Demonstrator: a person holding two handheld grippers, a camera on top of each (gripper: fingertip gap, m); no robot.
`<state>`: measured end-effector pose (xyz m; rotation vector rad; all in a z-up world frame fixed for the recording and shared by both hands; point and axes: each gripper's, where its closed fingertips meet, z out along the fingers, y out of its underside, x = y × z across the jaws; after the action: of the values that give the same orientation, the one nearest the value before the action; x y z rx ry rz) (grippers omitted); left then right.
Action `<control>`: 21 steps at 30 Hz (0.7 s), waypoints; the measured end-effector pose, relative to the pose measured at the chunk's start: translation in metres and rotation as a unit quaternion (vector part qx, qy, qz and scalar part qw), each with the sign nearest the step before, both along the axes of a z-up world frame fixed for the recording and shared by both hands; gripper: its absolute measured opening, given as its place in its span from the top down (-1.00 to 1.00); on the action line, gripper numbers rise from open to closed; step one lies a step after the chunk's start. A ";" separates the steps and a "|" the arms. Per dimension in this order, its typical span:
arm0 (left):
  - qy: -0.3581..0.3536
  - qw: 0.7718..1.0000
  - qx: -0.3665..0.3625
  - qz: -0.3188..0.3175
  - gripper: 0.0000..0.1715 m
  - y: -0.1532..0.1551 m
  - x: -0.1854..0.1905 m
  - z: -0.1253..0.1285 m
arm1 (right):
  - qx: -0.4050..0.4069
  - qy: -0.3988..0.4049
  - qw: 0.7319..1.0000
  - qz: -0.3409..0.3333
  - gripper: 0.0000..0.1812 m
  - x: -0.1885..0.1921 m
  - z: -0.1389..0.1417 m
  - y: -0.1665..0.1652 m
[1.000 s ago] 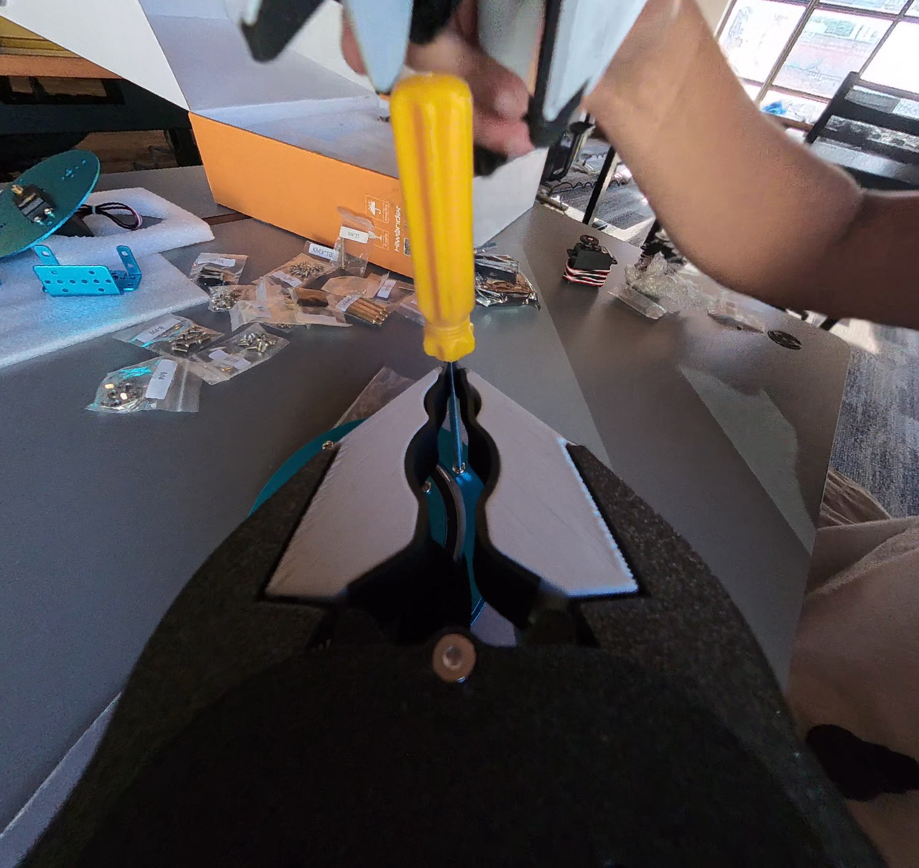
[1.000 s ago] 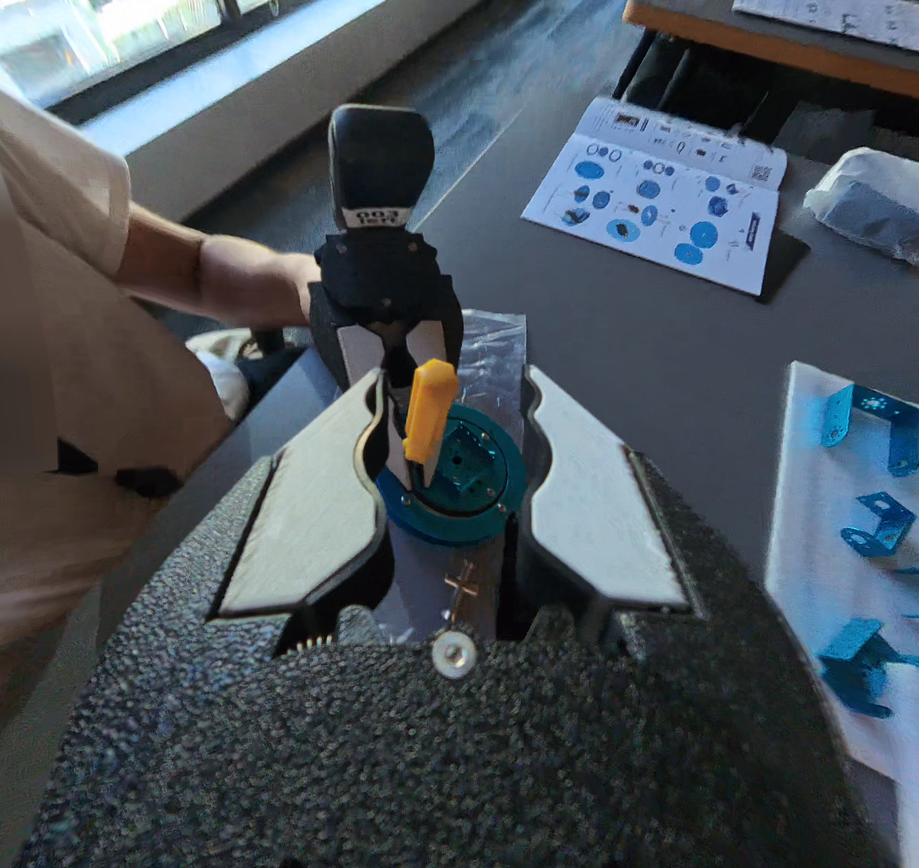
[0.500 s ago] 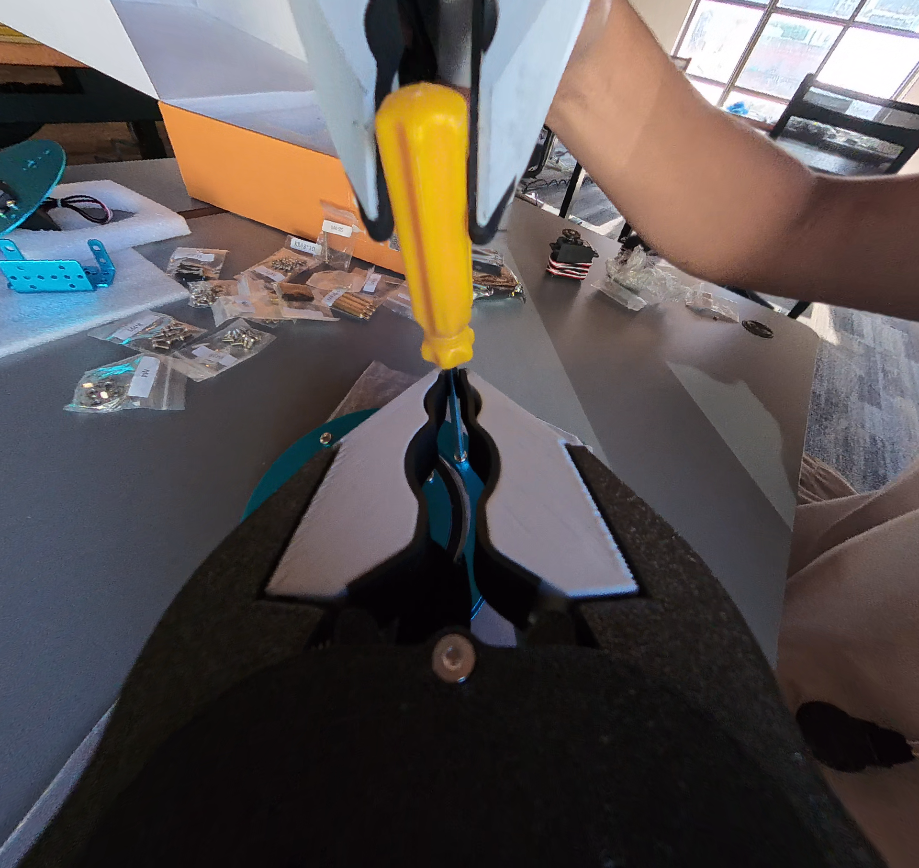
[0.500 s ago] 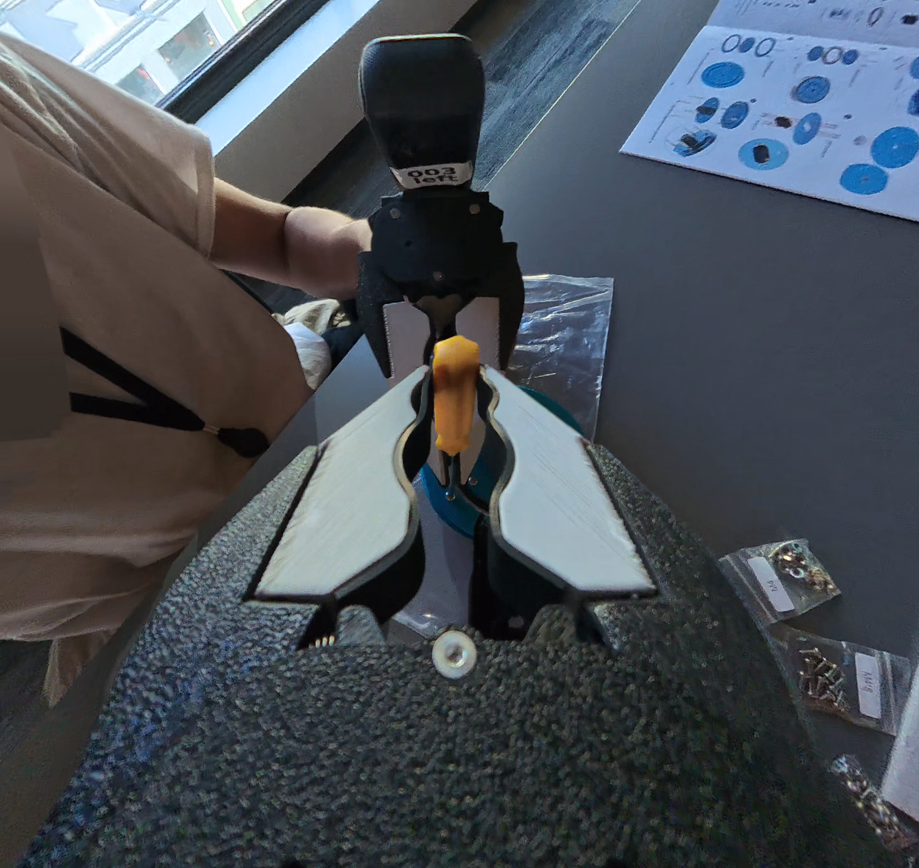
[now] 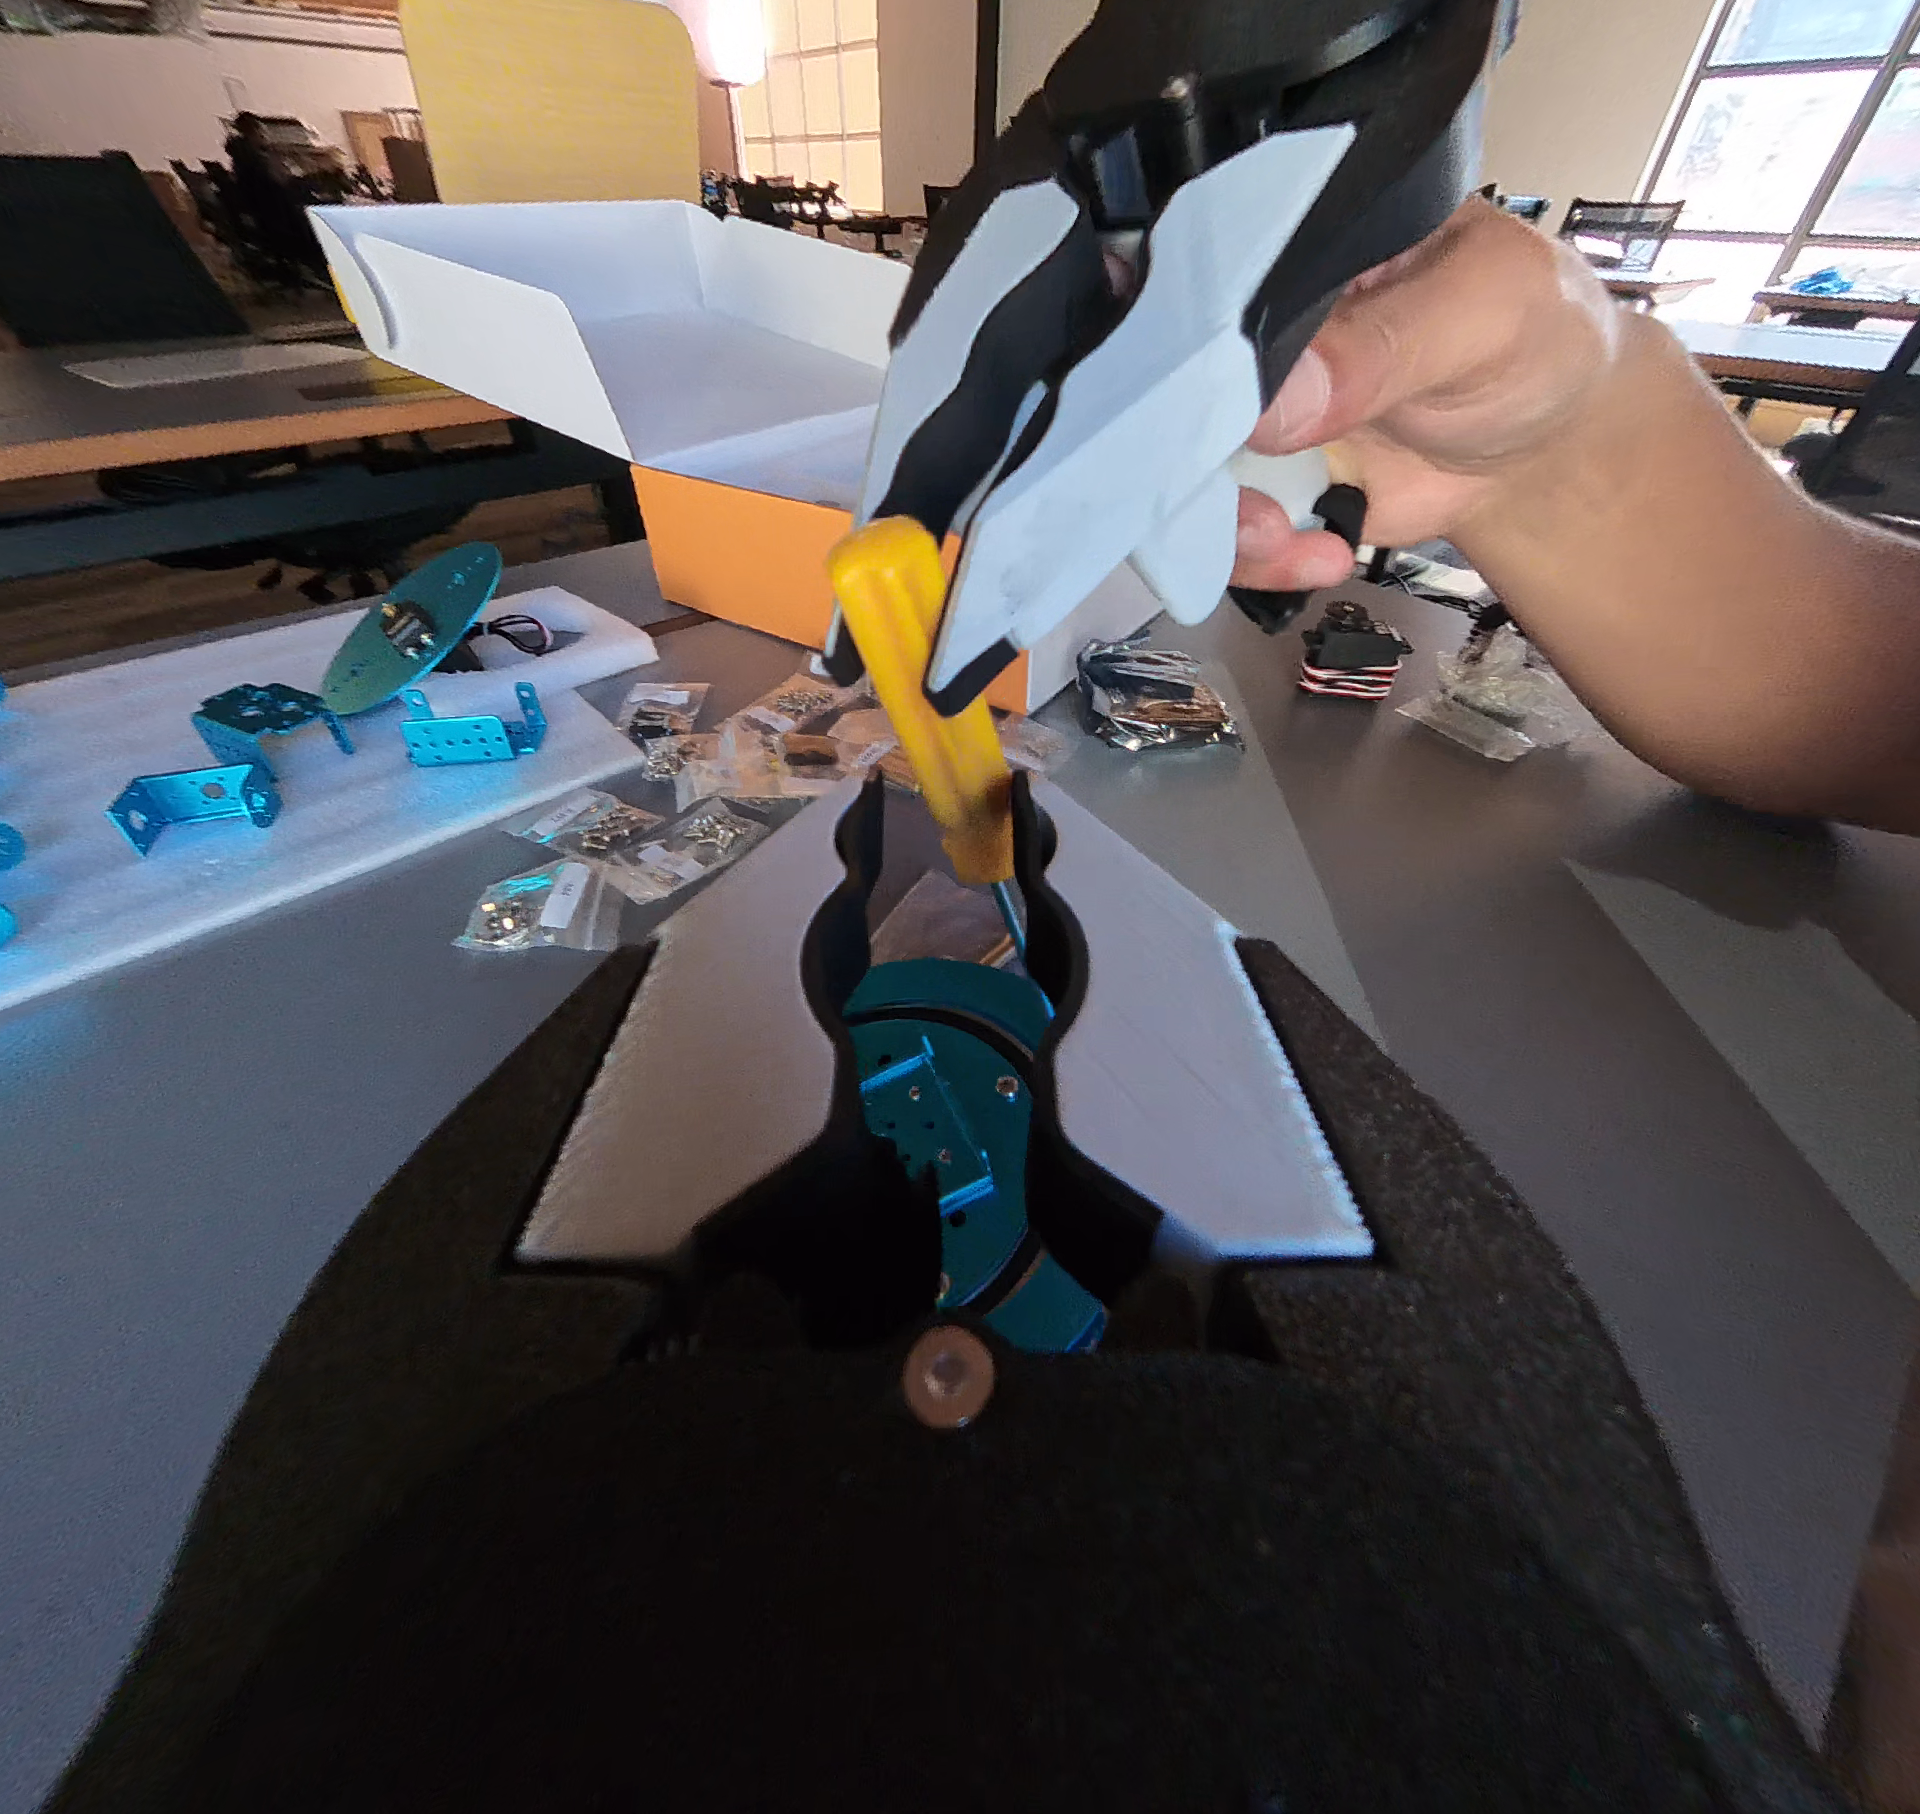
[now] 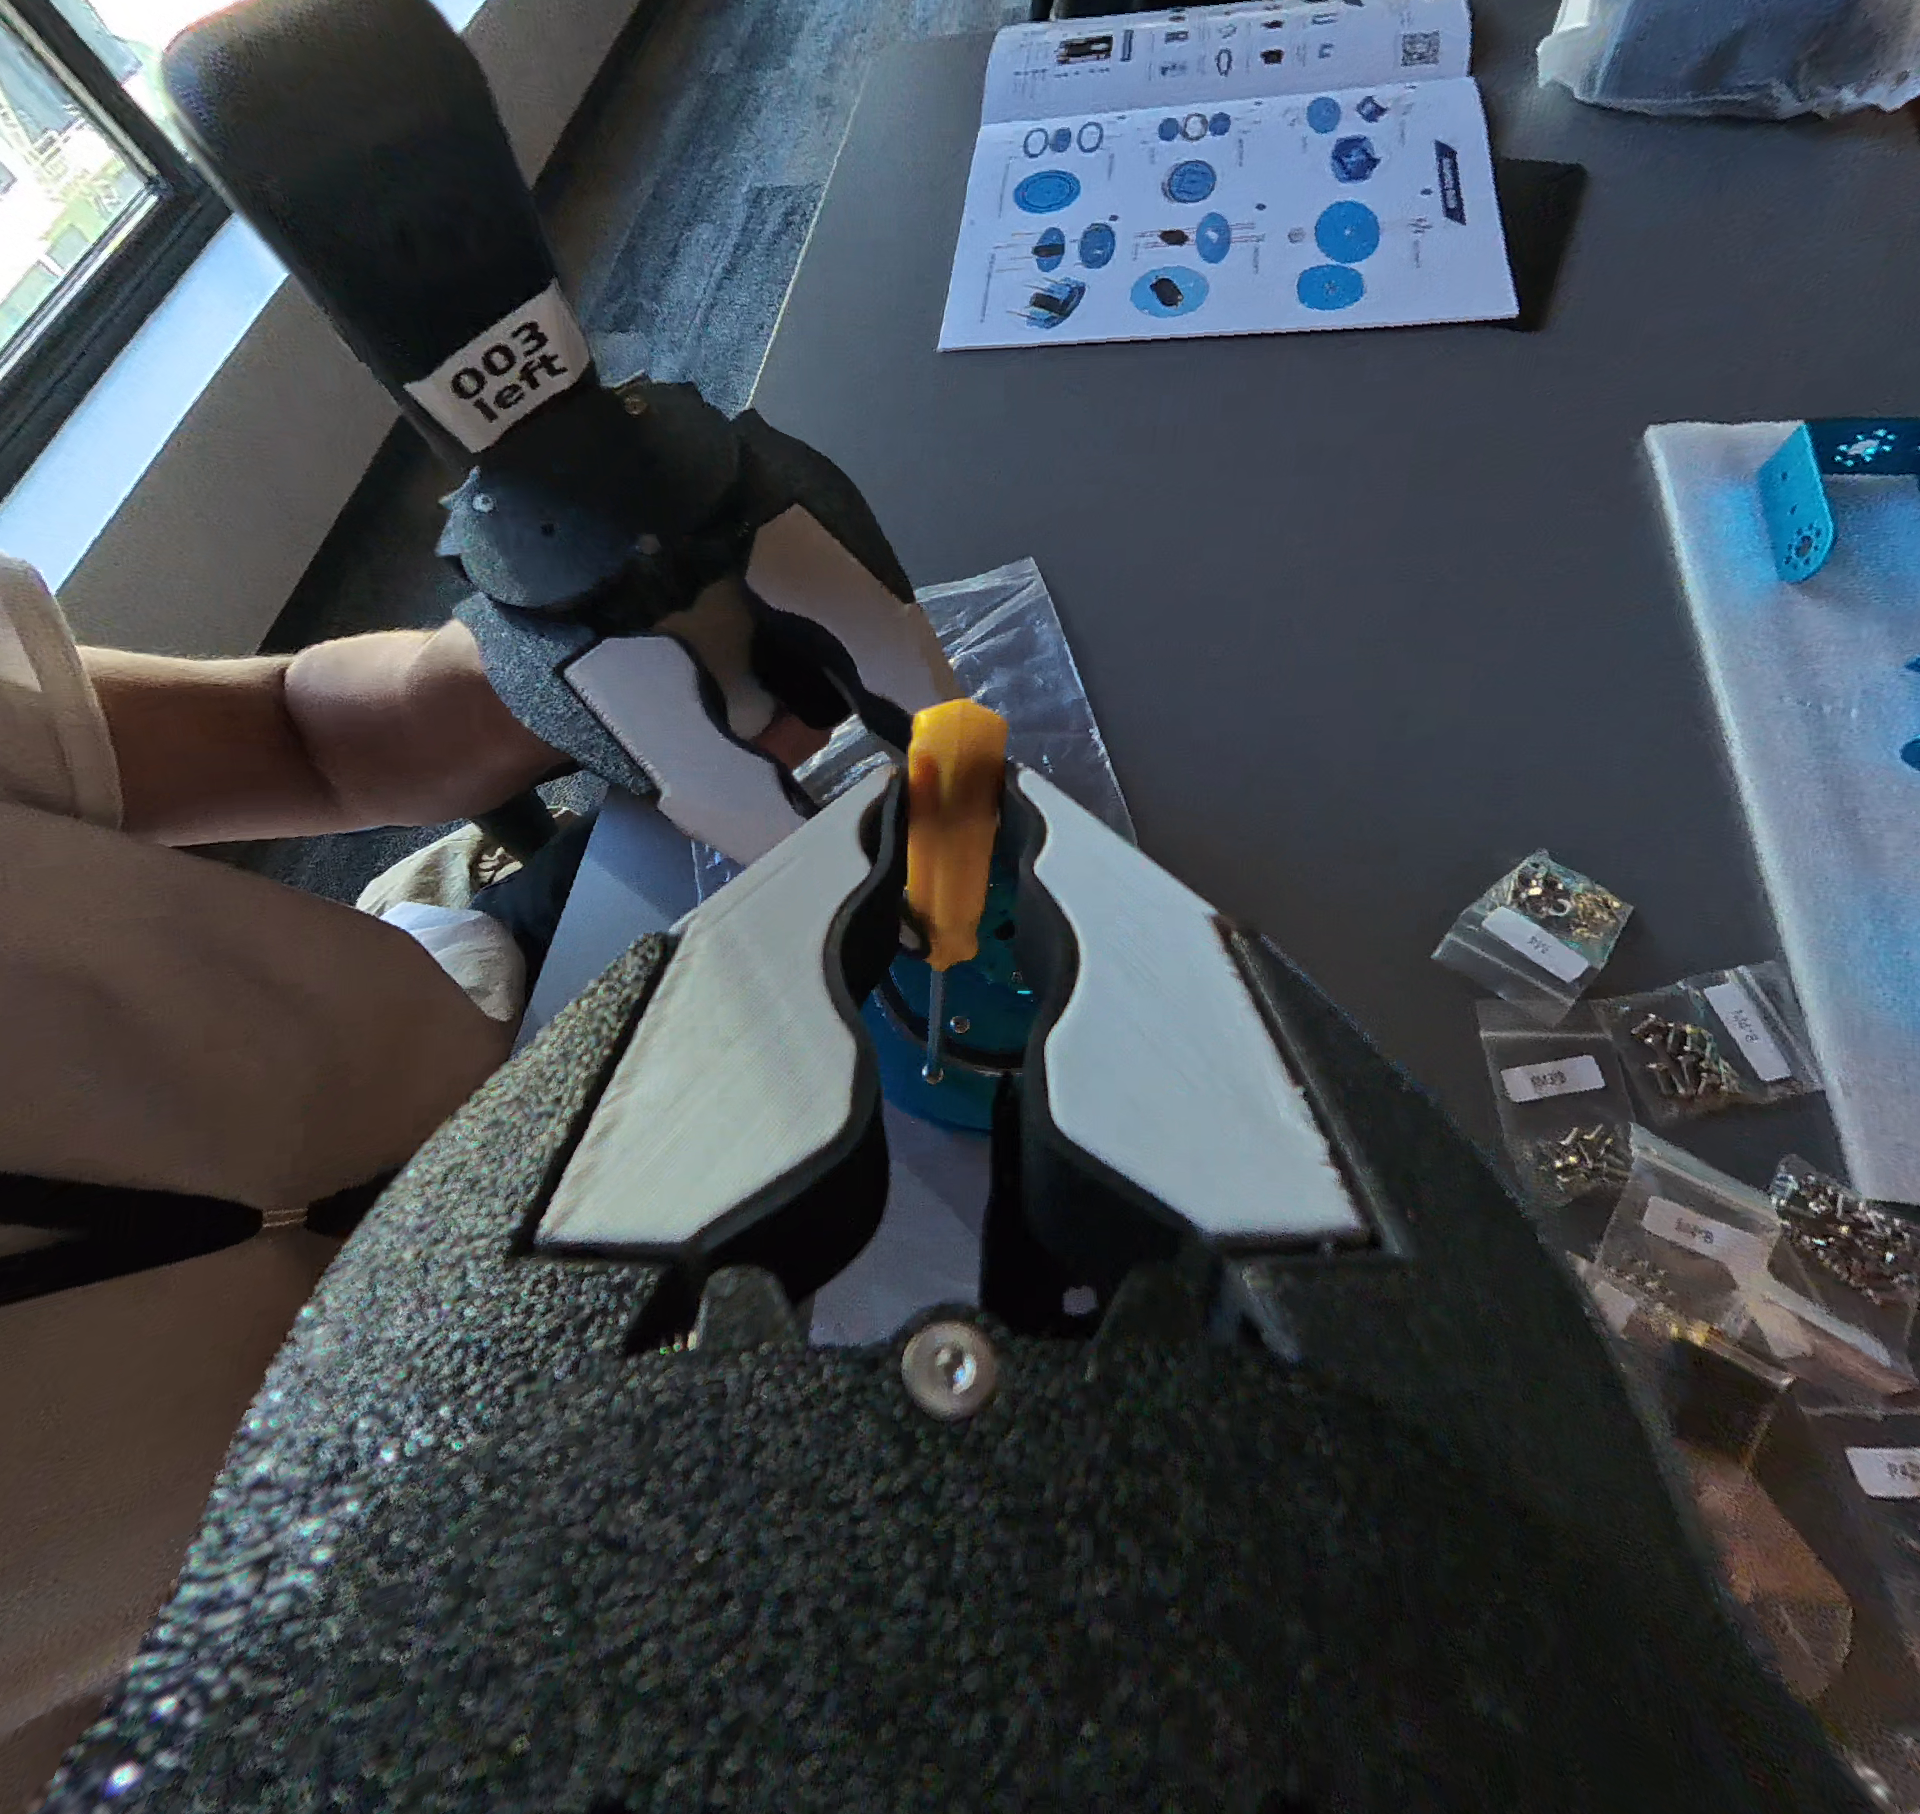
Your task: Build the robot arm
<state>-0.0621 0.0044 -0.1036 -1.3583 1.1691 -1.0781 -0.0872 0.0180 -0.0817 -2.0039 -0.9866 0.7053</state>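
My left gripper [image 5: 945, 814] is shut on a round teal plate [image 5: 951, 1130] with a blue bracket screwed to its face, and holds it tilted above the grey table [image 5: 312, 1089]. My right gripper [image 6: 954, 796] is shut on the handle of a yellow screwdriver [image 6: 951, 829]. It comes down from above in the left wrist view [image 5: 902, 675]. The screwdriver [image 5: 935, 756] leans with its top to the left. Its thin shaft reaches the rim of the plate [image 6: 971, 1026]. The left gripper [image 6: 821, 767] shows just beyond, held by a hand.
An open orange box with a white lid [image 5: 727, 559] stands behind. Several small bags of screws [image 5: 582, 881] [image 6: 1662, 1068], blue brackets on white foam [image 5: 197, 798], a servo [image 5: 1351, 663], a printed sheet [image 6: 1226, 206] and a clear plastic bag [image 6: 1029, 642] lie on the table. My two grippers' fingertips are within a few centimetres of each other.
My right gripper's fingers closed onto the screwdriver handle and tilted it over. My left gripper turned, so the plate's face and bracket now show instead of its edge.
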 end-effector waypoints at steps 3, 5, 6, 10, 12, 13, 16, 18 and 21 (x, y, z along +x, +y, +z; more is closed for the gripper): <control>-0.010 1.000 0.007 -0.001 0.74 -0.003 0.003 0.002 | -0.002 0.005 1.000 -0.010 0.82 -0.002 -0.001 0.000; -0.011 1.000 0.009 0.001 0.74 -0.003 0.005 0.003 | 0.001 0.001 1.000 -0.016 0.82 -0.001 -0.002 -0.001; -0.014 1.000 0.008 0.000 0.74 -0.004 0.005 0.003 | 0.006 -0.001 1.000 -0.020 0.82 0.000 -0.001 -0.001; -0.017 1.000 0.012 -0.015 0.77 -0.009 0.008 0.005 | 0.026 -0.026 0.999 -0.029 0.79 0.005 -0.001 -0.008; -0.012 0.999 0.031 -0.025 0.78 -0.014 0.010 0.006 | 0.038 -0.046 0.998 -0.017 0.77 0.007 -0.001 -0.013; -0.008 0.999 0.040 -0.029 0.78 -0.016 0.010 0.006 | 0.045 -0.058 0.997 -0.008 0.76 0.009 -0.001 -0.016; -0.003 0.997 0.068 -0.040 0.78 -0.022 0.011 0.007 | 0.068 -0.095 0.993 0.024 0.70 0.012 0.001 -0.023; -0.001 0.996 0.073 -0.055 0.79 -0.029 0.012 0.007 | 0.093 -0.111 0.988 0.054 0.67 0.012 0.007 -0.027; 0.001 0.995 0.079 -0.068 0.80 -0.035 0.015 0.006 | 0.098 -0.136 0.979 0.113 0.60 0.011 0.011 -0.035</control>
<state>-0.0470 -0.0310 -0.0972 -1.1714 1.3365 -1.0562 -0.0764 -0.0166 -0.0711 -1.8639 -1.4049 0.4373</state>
